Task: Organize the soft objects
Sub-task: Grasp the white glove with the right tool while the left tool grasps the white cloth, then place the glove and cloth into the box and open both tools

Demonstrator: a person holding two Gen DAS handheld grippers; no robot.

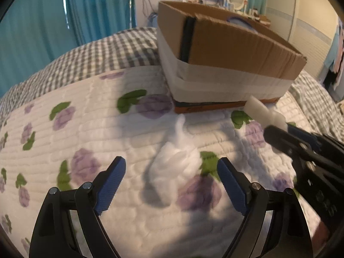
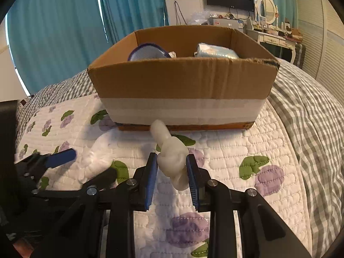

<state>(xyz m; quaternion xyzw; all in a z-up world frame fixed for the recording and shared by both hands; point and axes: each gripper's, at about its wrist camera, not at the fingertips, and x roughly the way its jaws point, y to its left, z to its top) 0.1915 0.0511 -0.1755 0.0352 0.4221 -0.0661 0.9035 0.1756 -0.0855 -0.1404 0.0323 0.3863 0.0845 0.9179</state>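
My left gripper (image 1: 171, 167) is open above a white fluffy wad (image 1: 175, 163) lying on the floral quilt (image 1: 86, 129); the wad sits between and just beyond the blue pads. My right gripper (image 2: 172, 160) is shut on a white soft foam piece (image 2: 172, 157) and holds it above the quilt in front of the cardboard box (image 2: 182, 81). The right gripper (image 1: 277, 133) with the foam piece (image 1: 265, 111) shows at the right of the left wrist view. The left gripper (image 2: 64, 157) and the wad (image 2: 94, 150) show at the left of the right wrist view.
The open box (image 1: 236, 43) stands on the bed, holding a blue-rimmed item (image 2: 148, 51) and a light blue pack (image 2: 217, 50). A grey checked blanket (image 2: 311, 118) lies around the quilt. Teal curtains, a TV and a dresser stand behind.
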